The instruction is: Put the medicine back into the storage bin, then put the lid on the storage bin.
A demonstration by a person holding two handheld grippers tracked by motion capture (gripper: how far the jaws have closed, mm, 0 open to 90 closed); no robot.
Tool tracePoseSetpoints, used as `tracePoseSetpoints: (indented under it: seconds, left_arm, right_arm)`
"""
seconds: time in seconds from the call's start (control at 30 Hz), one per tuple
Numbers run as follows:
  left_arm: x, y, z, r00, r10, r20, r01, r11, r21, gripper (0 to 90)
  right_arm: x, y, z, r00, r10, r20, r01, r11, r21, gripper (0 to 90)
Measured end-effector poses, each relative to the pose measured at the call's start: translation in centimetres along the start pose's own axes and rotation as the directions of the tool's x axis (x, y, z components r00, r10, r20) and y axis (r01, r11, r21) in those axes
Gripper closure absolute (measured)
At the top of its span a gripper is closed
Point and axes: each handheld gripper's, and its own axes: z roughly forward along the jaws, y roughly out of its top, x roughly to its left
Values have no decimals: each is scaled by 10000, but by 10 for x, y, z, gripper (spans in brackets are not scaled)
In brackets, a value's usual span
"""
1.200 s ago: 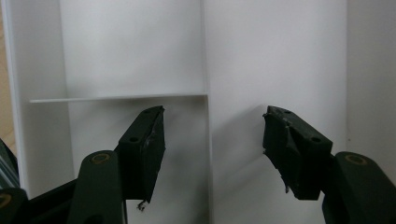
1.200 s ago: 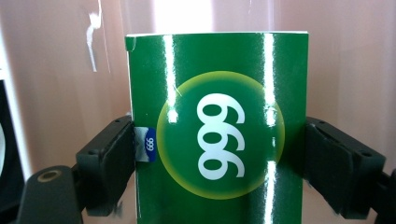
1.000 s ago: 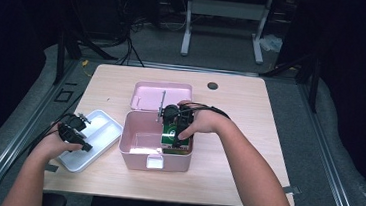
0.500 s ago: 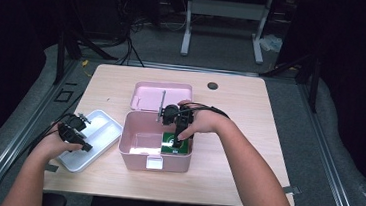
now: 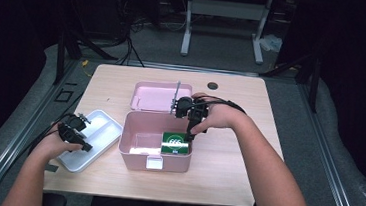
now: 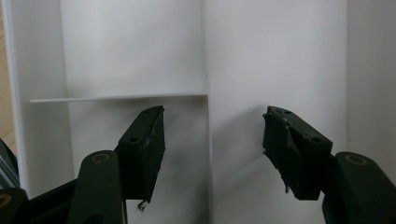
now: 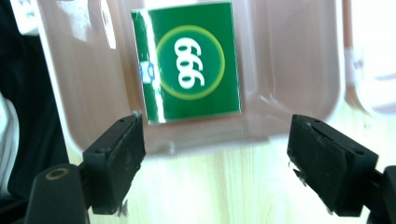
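A green packet (image 5: 175,143) marked 999 (image 7: 189,60) lies flat in the right part of the open pink box (image 5: 133,149). My right gripper (image 5: 190,129) hovers above the box's right rim, open, jaws spread wide over the box wall (image 7: 299,60) with nothing between them. My left gripper (image 5: 75,133) rests over the white divided tray (image 5: 102,126) at the table's left; its jaws stand open above the tray's dividers (image 6: 205,60) and hold nothing.
The pink box's lid (image 5: 157,96) lies open behind the box. A small dark round hole (image 5: 213,85) marks the table's far side. Bare wood (image 5: 224,177) spreads to the right of the box and along the front edge.
My right gripper has lifted up and back from the green packet inside the box, leaving it lying there. The left gripper has stayed put over the tray.
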Motion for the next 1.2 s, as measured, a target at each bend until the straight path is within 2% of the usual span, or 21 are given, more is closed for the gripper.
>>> tracePoseSetpoints:
  seconds: [0.3, 0.43, 0.5, 0.53, 0.57, 0.6, 0.67, 0.7, 0.73, 0.87, 0.9, 0.93, 0.97, 1.0, 1.03, 1.13, 1.2]
  left_arm:
    - [0, 0, 0, 10000, -8, -4, 8, 10000, 9, 385]
    - [0, 0, 0, 10000, -59, 8, 59, 10000, 8, 385]
    - [0, 0, 0, 10000, -16, 3, 16, 10000, 33, 385]
    - [0, 0, 0, 10000, -26, 1, 26, 10000, 25, 385]
    - [0, 0, 0, 10000, -27, -1, 27, 10000, 31, 385]
    - [0, 1, 0, 10000, -33, -2, 33, 10000, 30, 385]
    - [0, 0, 0, 10000, -38, 0, 38, 10000, 24, 385]
    - [0, 0, 0, 10000, -80, 8, 80, 10000, 6, 385]
    - [0, 0, 0, 10000, -83, 2, 83, 10000, 4, 385]
    - [0, 0, 0, 10000, -73, 12, 73, 10000, 22, 385]
    - [0, 1, 0, 10000, -63, 24, 62, 10000, 58, 385]
    - [0, 2, 0, 10000, -66, 12, 66, 9999, 153, 385]
    - [0, 3, 0, 10000, -86, 28, 86, 9998, 192, 386]
    - [0, 4, 1, 9999, -110, 0, 110, 9996, 265, 386]
    - [0, 5, 1, 9999, -102, 2, 102, 9993, 349, 385]
    - [0, 6, 1, 10000, -15, 70, 12, 9990, 439, 386]
    - [1, 8, 1, 9999, 80, 83, -84, 9983, 570, 389]
  right_arm:
    - [-7, -30, -10, 9977, 620, 259, -621, 9981, 39, 202]
    - [-12, -45, -9, 9931, 1105, 396, -1103, 9939, -49, 206]
    - [-14, -54, -7, 9885, 1415, 535, -1411, 9899, -124, 216]
    - [-15, -58, -6, 9866, 1586, 389, -1580, 9873, -168, 220]
    - [-16, -63, -4, 9830, 1778, 448, -1769, 9839, -242, 222]
    - [-16, -68, -2, 9770, 2011, 705, -1989, 9793, -362, 223]
    - [-18, -78, 3, 9630, 2562, 834, -2519, 9660, -588, 222]
    - [-20, -84, 7, 9541, 2910, 705, -2860, 9554, -731, 223]
    - [-20, -91, 11, 9382, 3310, 1013, -3217, 9417, -985, 222]
    - [-18, -105, 19, 9079, 4063, 1032, -3918, 9100, -1353, 223]
    - [-15, -110, 22, 8951, 4318, 1108, -4125, 8965, -1616, 231]
    - [-13, -112, 24, 8861, 4482, 1182, -4259, 8879, -1739, 236]
    - [-10, -117, 29, 8696, 4742, 1375, -4472, 8745, -1876, 237]
    - [-8, -119, 32, 8592, 4877, 1549, -4576, 8677, -1940, 238]
    - [-4, -123, 37, 8433, 5085, 1742, -4746, 8565, -2027, 241]
    - [6, -134, 50, 8055, 5554, 2064, -5092, 8270, -2384, 251]
    - [12, -139, 56, 7892, 5791, 2045, -5242, 8087, -2669, 251]
